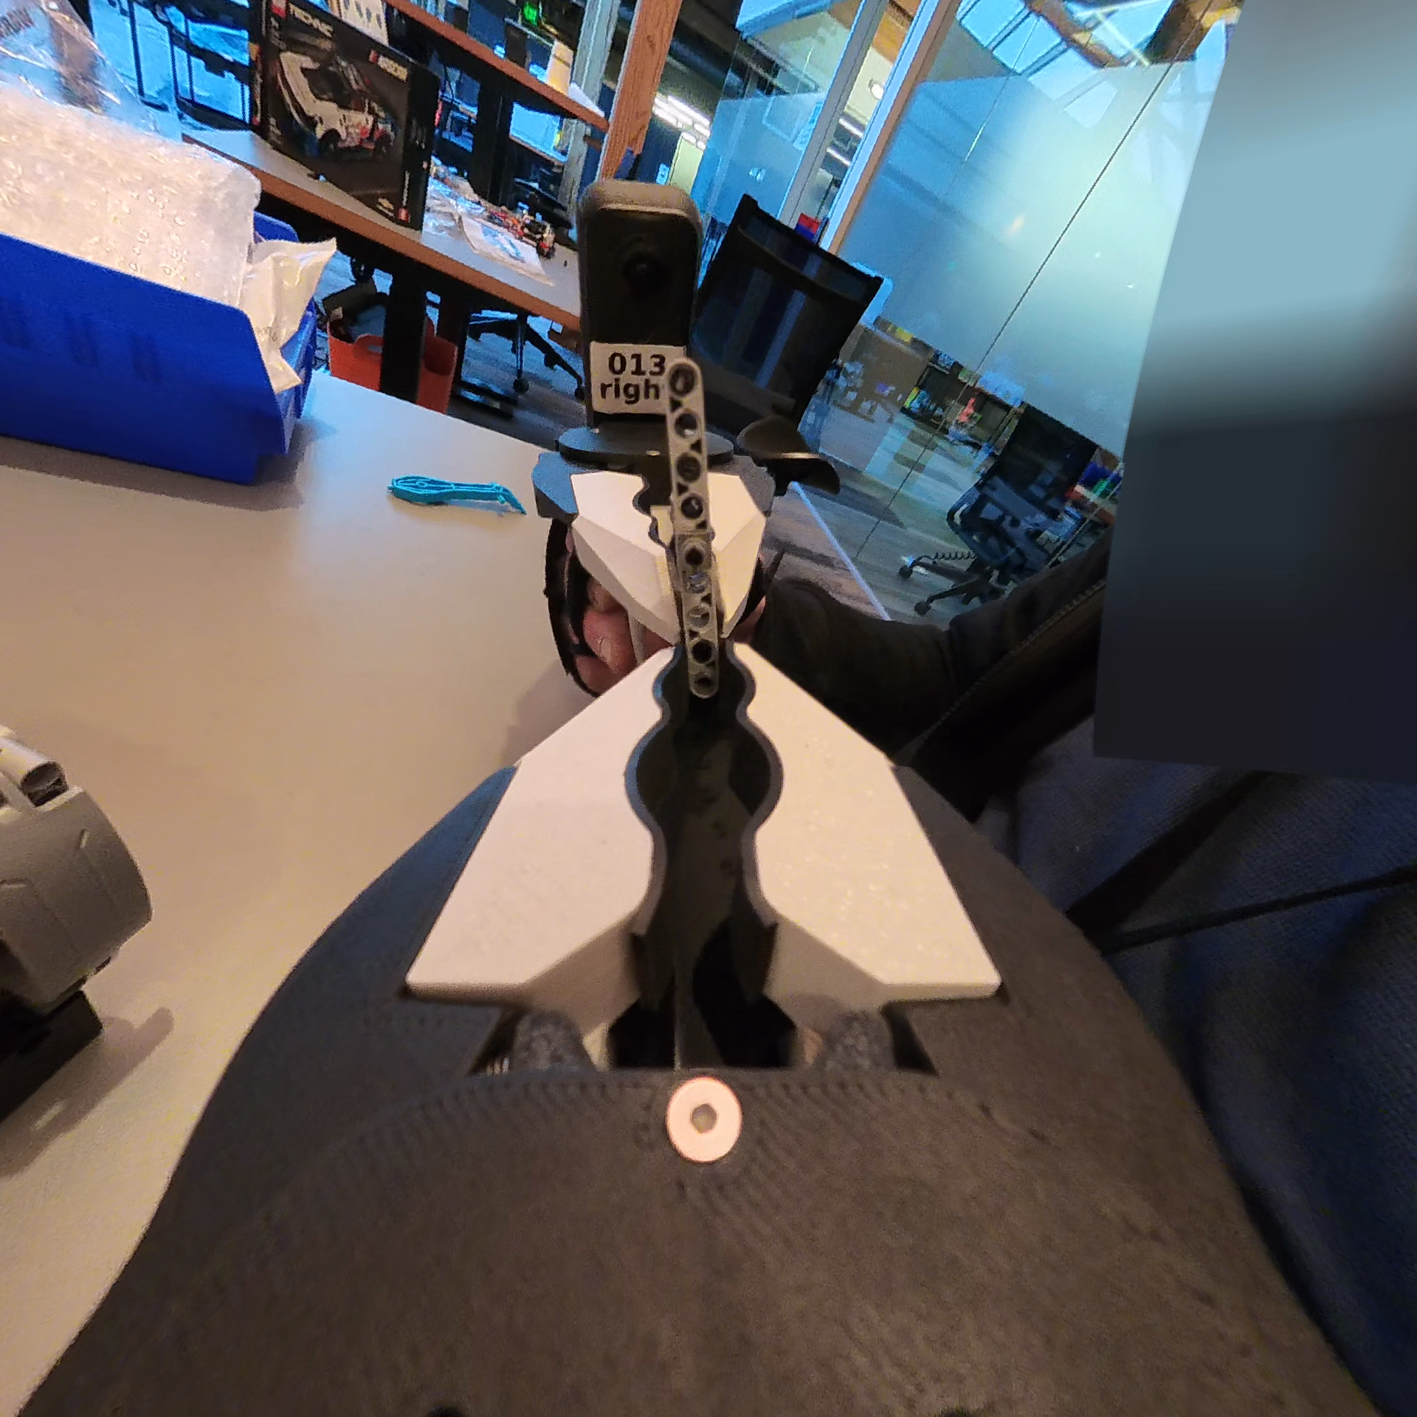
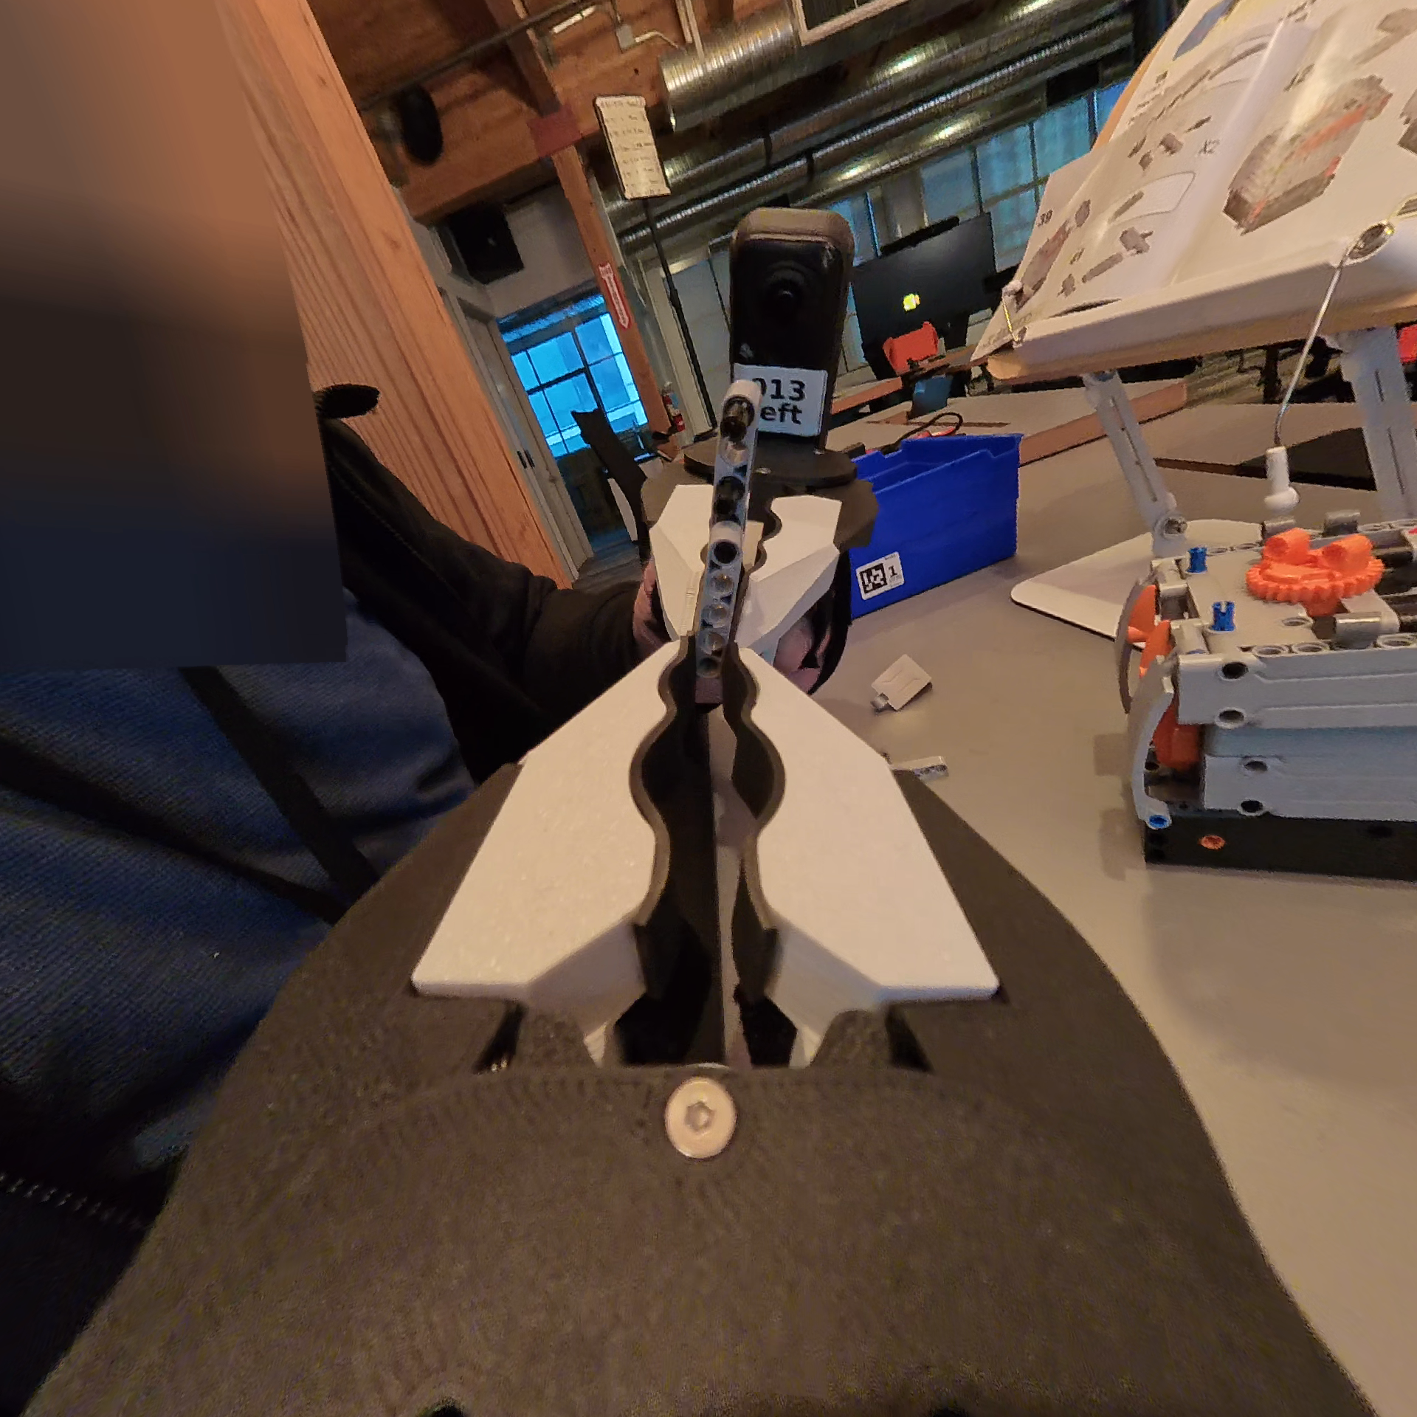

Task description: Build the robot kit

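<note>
A grey beam with a row of holes [image 1: 688, 506] stands nearly upright between my two grippers, which face each other tip to tip above the table edge. My left gripper [image 1: 701, 663] is shut on the beam's lower end. The right gripper [image 1: 613, 537] shows just behind it, closed around the beam's middle. In the right wrist view my right gripper [image 2: 709, 663] is shut on the same beam [image 2: 724, 537]. A short pin [image 2: 742, 406] sticks out of the beam's top hole. The left gripper [image 2: 797, 567] is close behind the beam, held by a hand.
A grey and orange brick model [image 2: 1265, 690] stands on the grey table [image 2: 1073, 1073], under an open instruction book on a stand [image 2: 1227, 153]. A blue bin [image 1: 115, 368] holds plastic bags. A teal part [image 1: 452, 491] and small loose grey pieces [image 2: 901, 682] lie on the table. My two grippers' fingertips are within a few centimetres of each other.
</note>
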A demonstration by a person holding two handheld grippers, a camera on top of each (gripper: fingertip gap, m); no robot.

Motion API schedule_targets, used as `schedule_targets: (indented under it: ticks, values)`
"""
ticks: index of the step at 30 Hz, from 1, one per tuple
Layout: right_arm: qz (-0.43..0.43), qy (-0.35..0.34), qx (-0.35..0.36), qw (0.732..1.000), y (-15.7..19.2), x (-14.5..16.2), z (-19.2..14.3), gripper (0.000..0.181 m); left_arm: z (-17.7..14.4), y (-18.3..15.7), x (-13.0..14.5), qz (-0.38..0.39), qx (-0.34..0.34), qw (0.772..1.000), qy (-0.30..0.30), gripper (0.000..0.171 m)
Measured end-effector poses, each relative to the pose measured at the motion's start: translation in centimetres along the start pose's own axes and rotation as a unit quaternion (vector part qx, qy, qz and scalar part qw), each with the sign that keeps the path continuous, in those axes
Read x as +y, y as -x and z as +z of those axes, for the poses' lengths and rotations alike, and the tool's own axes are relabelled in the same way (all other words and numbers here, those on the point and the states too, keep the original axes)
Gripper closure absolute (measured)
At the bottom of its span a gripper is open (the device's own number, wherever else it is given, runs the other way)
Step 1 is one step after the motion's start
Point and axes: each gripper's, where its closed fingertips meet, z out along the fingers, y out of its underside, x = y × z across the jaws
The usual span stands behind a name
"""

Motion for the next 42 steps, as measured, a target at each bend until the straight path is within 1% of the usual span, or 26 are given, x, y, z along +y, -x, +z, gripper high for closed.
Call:
schedule_targets:
  ticks: [5,6,9,11,12,13,14,15,16,17,18,19,20,21,23,26,28,30,31,32,34,36,38,40,42]
  values:
    - [0.002,-0.012,0.003,1.0,0.0,-0.1,0.1,0.177,0.2,0.1,-0.1,0.036,-0.037,0.999,0.006,0.168]
    - [0.004,-0.017,0.002,1.0,0.1,-0.2,0.2,0.177,0.1,0.0,-0.2,0.03,-0.027,0.999,0.003,0.168]
    - [0.012,-0.013,0.009,1.0,-0.3,0.0,0.2,0.177,0.1,0.3,0.1,0.02,-0.027,0.999,0.006,0.167]
    - [0.007,-0.017,0.014,1.0,-0.3,-0.2,0.3,0.177,0.0,0.3,-0.1,0.022,-0.027,0.999,0.002,0.167]
    - [0.001,-0.009,0.022,1.0,-0.5,0.1,0.3,0.176,0.0,0.5,0.2,0.021,-0.028,0.999,0.014,0.167]
    - [0.0,0.0,0.035,0.999,-0.9,0.4,0.4,0.176,-0.1,0.9,0.7,0.002,-0.021,0.999,0.028,0.167]
    - [0.002,0.002,0.042,0.999,-1.2,0.4,0.6,0.177,-0.2,1.1,0.8,-0.014,-0.013,0.999,0.027,0.167]
    - [0.007,0.003,0.043,0.999,-1.3,0.4,0.6,0.177,-0.3,1.2,0.7,-0.013,-0.015,1.0,0.021,0.167]
    - [0.011,0.004,0.043,0.999,-1.5,0.3,0.5,0.176,-0.3,1.4,0.9,-0.004,-0.024,0.999,0.032,0.166]
    - [0.013,-0.012,0.045,0.999,-1.5,-0.2,0.3,0.174,-0.5,1.5,0.7,0.003,-0.03,0.999,0.034,0.166]
    - [0.013,-0.033,0.045,0.998,-1.5,-0.9,0.0,0.167,-0.7,1.4,0.4,-0.001,-0.022,0.999,0.027,0.167]
    - [0.015,-0.038,0.049,0.998,-1.7,-1.1,-0.2,0.172,-0.7,1.2,0.7,-0.009,-0.01,0.999,0.034,0.166]
    - [0.016,-0.029,0.05,0.998,-1.7,-0.8,-0.1,0.18,-0.7,1.6,0.8,-0.006,-0.022,0.999,0.034,0.166]
    - [0.011,-0.025,0.047,0.999,-1.5,-0.8,0.1,0.181,-0.5,1.5,0.8,-0.003,-0.021,0.999,0.03,0.167]
    - [0.0,-0.019,0.054,0.998,-1.4,-0.7,0.4,0.181,-0.1,1.3,1.5,-0.01,-0.011,0.999,0.051,0.166]
    - [0.005,-0.015,0.05,0.999,-1.3,-0.5,0.5,0.181,0.3,1.3,1.9,-0.014,-0.006,0.998,0.059,0.166]
    - [0.017,-0.014,0.044,0.999,-1.3,-0.3,0.4,0.181,0.2,1.5,2.1,-0.002,-0.017,0.998,0.067,0.167]
    - [0.03,-0.017,0.038,0.999,-1.4,-0.4,0.4,0.166,0.2,1.7,2.2,-0.004,-0.02,0.997,0.072,0.166]
    - [0.033,-0.013,0.037,0.999,-1.4,-0.3,0.5,0.166,0.2,1.7,2.3,-0.002,-0.021,0.997,0.076,0.166]
    - [0.029,-0.005,0.041,0.999,-1.4,-0.1,0.7,0.167,0.2,1.8,2.6,0.004,-0.026,0.996,0.087,0.166]
    - [0.017,0.014,0.054,0.998,-1.6,0.4,1.2,0.177,0.4,1.6,3.1,0.018,-0.029,0.994,0.106,0.166]
    - [0.01,0.03,0.062,0.998,-1.7,0.9,1.3,0.177,0.5,1.8,3.5,0.027,-0.038,0.992,0.119,0.166]
    - [0.007,0.027,0.067,0.997,-1.7,0.8,1.2,0.177,0.6,1.8,3.3,0.023,-0.038,0.993,0.111,0.166]
    - [0.022,0.012,0.063,0.998,-1.9,0.4,0.9,0.177,0.4,1.9,2.9,0.019,-0.035,0.994,0.098,0.165]
    - [0.025,0.004,0.062,0.998,-1.9,0.2,0.6,0.177,-0.3,1.9,1.8,0.014,-0.03,0.997,0.067,0.166]
